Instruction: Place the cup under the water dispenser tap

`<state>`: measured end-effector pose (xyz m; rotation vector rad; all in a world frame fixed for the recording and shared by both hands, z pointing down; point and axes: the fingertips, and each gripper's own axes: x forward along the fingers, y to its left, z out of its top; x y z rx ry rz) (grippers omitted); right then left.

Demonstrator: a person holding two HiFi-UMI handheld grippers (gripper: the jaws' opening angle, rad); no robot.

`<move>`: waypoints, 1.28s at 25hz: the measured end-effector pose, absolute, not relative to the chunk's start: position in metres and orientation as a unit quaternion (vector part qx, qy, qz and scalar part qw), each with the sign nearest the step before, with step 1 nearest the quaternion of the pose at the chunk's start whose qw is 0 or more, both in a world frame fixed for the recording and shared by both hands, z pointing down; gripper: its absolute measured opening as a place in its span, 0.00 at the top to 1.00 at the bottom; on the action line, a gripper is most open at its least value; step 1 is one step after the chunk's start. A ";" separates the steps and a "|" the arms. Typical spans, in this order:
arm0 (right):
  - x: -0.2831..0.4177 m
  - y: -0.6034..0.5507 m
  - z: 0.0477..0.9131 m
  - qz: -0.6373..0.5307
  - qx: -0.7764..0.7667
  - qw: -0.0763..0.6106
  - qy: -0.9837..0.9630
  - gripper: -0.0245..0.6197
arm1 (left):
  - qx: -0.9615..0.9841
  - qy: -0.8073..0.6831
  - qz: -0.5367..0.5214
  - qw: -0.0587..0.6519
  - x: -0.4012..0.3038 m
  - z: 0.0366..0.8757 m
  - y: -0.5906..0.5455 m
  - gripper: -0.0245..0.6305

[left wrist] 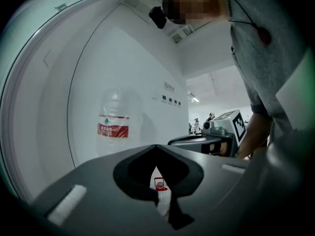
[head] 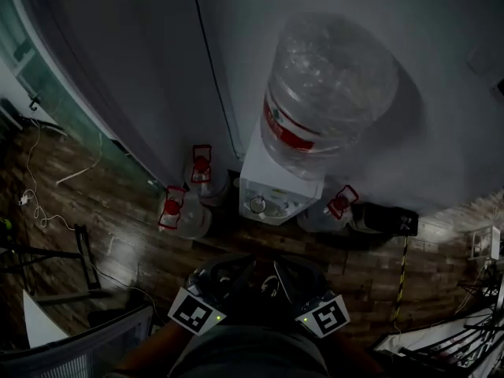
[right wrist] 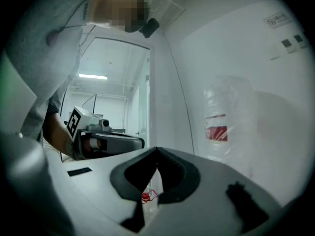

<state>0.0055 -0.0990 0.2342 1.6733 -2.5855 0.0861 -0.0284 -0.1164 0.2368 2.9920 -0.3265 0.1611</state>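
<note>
Two closed, empty claws held side by side before a water dispenser.

Seen from above, the water dispenser stands against a white wall, with a large clear bottle upended on top. Spare bottles with red caps stand on the wooden floor just beside it. A small round rim sits on the dispenser's front ledge; it is too small to tell whether this is the cup. The left claw and right claw are close to the person, well apart from the dispenser. Each has its tips pressed together with nothing between them.
</note>
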 end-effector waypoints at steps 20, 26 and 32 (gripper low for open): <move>0.009 -0.085 0.162 0.001 0.512 0.006 -0.859 0.94 | 0.994 -0.102 0.028 0.033 -0.020 0.170 -0.101 0.95; 0.010 -0.086 0.164 -0.002 0.507 -0.002 -0.862 0.94 | 0.993 -0.106 0.028 0.032 -0.018 0.168 -0.103 0.95; 0.011 -0.088 0.167 -0.009 0.505 -0.008 -0.863 0.94 | 0.993 -0.113 0.023 0.033 -0.017 0.169 -0.108 0.95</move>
